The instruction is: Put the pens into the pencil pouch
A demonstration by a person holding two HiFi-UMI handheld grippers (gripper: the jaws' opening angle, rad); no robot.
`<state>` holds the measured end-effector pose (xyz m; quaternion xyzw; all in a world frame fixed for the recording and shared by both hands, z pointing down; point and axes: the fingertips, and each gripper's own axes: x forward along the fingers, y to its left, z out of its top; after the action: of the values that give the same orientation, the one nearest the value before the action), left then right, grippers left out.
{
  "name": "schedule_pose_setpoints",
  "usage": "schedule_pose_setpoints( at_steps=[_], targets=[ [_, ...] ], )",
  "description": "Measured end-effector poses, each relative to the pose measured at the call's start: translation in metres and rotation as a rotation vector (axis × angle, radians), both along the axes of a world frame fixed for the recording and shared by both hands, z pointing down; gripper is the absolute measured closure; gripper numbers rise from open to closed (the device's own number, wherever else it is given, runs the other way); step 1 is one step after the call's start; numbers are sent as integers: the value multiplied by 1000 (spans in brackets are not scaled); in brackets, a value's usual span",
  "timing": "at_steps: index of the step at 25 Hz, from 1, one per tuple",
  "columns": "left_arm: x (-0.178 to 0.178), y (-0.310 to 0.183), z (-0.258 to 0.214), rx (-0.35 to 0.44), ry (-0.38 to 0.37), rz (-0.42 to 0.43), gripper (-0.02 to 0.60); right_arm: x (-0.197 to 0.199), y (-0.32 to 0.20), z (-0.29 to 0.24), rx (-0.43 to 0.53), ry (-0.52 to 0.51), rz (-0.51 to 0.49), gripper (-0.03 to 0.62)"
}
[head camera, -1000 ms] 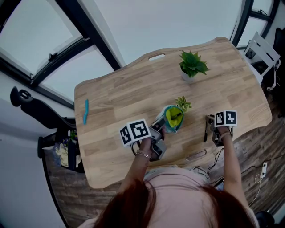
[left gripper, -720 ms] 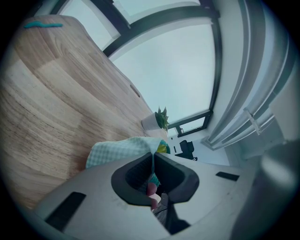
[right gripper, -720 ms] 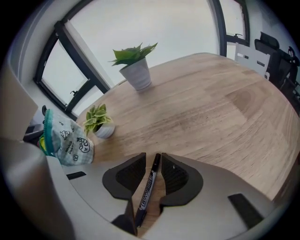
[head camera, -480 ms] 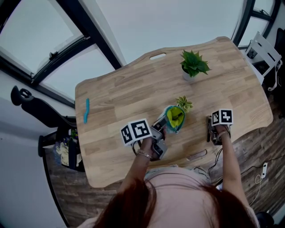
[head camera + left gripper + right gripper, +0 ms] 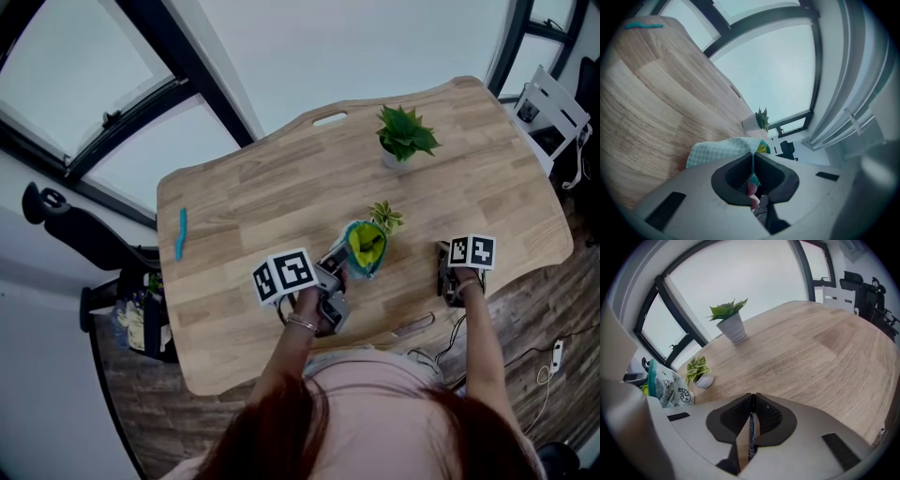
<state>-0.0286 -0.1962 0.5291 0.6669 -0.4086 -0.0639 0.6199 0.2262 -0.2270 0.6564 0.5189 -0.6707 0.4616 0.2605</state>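
A soft pencil pouch (image 5: 364, 248) stands on a pale wooden table (image 5: 253, 197), its mouth gaping upward to show a yellow-green lining inside a teal rim. Its cloth is a fine green-and-white check on one side and pale with small cartoon doodles on the other. The left gripper (image 5: 333, 272) sits at the pouch's 7 o'clock in the head view, and its jaws are pressed together on a fold of the checked cloth at the rim. The right gripper (image 5: 446, 277) is at the pouch's 4 o'clock, near the table's front edge and apart from the pouch. Its jaws are closing on a slim black pen (image 5: 750, 434) with white lettering, which runs lengthwise between the two pads and touches both. A second pen, bright blue (image 5: 181, 234), lies flat on the table at the left gripper's 10 o'clock, well apart from it and close to the table's left edge. In all there are two pens, one pouch, two grippers and two potted plants. The small leafy plant (image 5: 384, 217) is just beside the pouch at its 1 o'clock, and the taller green plant (image 5: 405, 136) is farther off at 12 o'clock.
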Motion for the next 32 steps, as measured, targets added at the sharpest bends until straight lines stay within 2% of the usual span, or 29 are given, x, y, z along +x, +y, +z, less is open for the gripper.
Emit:
schedule_pose_setpoints(
  at_steps=[10, 18, 29, 32],
  targets=[
    [2, 3, -5, -8, 38, -17, 571, -9, -17, -54, 184, -160, 94, 566],
    [1, 3, -6, -11, 47, -39, 571, -29, -34, -126, 388, -331, 133, 568],
    [-5, 11, -4, -9, 11, -41, 572, -67, -32, -214, 641, -489, 104, 568],
    [-7, 14, -3, -8, -9, -25, 572, -83, -27, -236, 709, -566, 90, 568]
  ],
)
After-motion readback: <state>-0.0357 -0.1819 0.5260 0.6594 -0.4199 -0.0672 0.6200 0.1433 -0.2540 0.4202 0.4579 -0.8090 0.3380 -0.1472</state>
